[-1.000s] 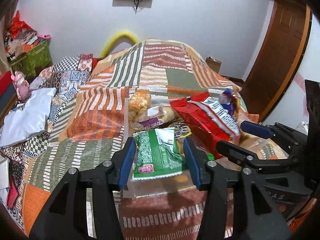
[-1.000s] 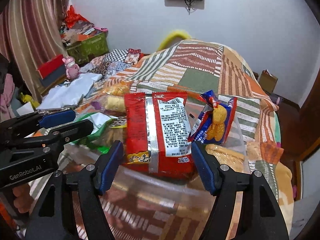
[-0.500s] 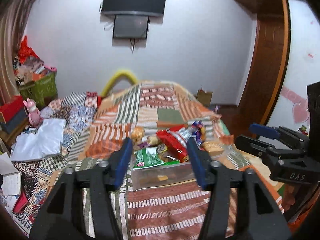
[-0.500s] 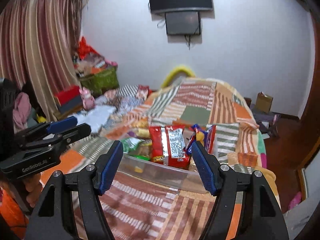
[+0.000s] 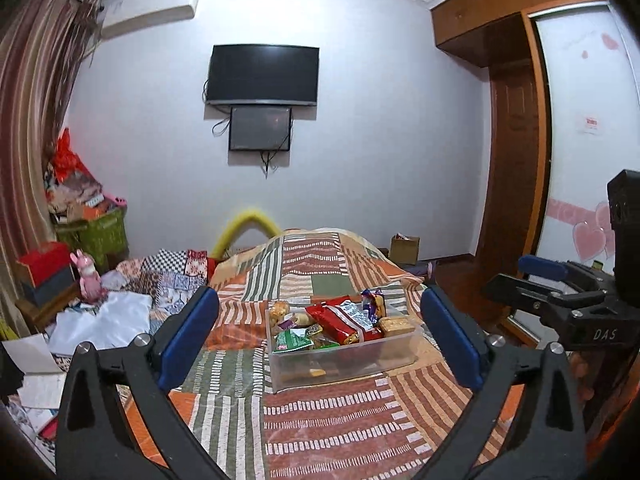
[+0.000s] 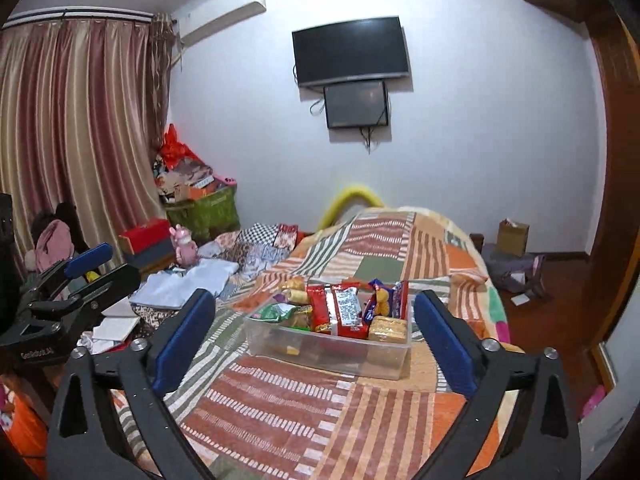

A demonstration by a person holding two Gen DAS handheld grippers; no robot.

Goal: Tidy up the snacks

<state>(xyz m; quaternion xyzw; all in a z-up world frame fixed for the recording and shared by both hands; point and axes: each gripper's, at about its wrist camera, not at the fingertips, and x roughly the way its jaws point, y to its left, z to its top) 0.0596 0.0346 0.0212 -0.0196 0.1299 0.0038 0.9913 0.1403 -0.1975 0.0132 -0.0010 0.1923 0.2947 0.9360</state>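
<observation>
Snacks (image 5: pixel 340 320) look all packed in clear bin (image 5: pixel 344 364) on bed (image 5: pixel 320 420); left gripper (image 5: pixel 320 332) and right gripper (image 6: pixel 314 332) wide open, empty — retreat level, don't snag bin.

Left gripper (image 5: pixel 319 335) held level, pointing toward 12 o'clock, jaws spread wide with nothing between the blue pads (image 5: pixel 188 338). Right gripper (image 6: pixel 306 334) likewise aimed at 12 o'clock, jaws wide apart, empty, blue pads (image 6: pixel 444 346) facing inward. Seen side by side: right gripper at 3 o'clock in the left wrist view, left gripper at 9 o'clock in the right wrist view, well apart, both raised.
</observation>
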